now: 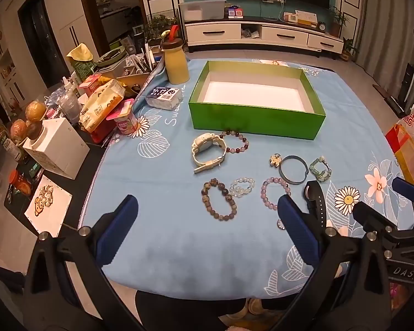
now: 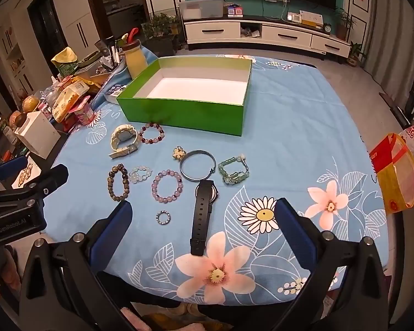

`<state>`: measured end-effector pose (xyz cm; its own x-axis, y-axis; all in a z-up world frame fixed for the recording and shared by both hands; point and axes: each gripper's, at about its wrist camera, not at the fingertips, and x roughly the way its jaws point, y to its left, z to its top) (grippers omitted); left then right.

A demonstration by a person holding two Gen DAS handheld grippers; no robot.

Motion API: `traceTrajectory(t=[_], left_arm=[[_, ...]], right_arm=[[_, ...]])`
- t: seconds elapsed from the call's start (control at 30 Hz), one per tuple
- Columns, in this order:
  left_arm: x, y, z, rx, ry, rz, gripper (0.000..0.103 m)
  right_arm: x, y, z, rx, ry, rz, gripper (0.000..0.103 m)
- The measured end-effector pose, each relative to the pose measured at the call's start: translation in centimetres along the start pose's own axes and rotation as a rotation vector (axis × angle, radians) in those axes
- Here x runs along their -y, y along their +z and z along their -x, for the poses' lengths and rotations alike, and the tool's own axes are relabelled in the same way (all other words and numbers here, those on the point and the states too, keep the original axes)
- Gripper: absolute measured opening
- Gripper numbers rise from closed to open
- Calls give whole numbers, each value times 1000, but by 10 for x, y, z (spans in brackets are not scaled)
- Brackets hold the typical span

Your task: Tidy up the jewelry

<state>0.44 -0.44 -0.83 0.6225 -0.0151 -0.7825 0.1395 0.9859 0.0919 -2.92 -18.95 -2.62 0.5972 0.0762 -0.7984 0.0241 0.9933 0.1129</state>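
Jewelry pieces (image 2: 167, 186) lie before green box (image 2: 185, 110); clutter (image 1: 102, 104) leftward

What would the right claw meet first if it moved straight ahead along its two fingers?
Probably the black strap watch, lying on the blue floral cloth between the open right claw's fingers; the green cardboard box sits further on. Depth is uncertain.

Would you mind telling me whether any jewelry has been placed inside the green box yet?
No, the green box shows only its bare white floor, while pieces like the black watch lie on the blue cloth.
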Motion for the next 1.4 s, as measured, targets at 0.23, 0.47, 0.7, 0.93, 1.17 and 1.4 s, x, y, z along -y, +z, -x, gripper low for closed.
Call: traceTrajectory(t=[0.23,0.47,0.7,0.93,1.17,1.4], left_arm=[[-1,0,2,0,-7,-1,101],[-1,1,4,1,-5,-10,101],[0,2,5,0,-6,-11,101],[0,2,5,-1,-6,-11,101],[0,3,6,-2,-6,-10,101],[1,3,6,-1,-6,-12,101]], right_arm=[[0,0,2,1,-2,0,102],[-1,1,3,3,-1,1,102],[1,3,6,8,-1,0,102],[2,3,7,8,0,2,102],[2,2,7,8,0,1,102],[3,1,8,10,0,1,102]])
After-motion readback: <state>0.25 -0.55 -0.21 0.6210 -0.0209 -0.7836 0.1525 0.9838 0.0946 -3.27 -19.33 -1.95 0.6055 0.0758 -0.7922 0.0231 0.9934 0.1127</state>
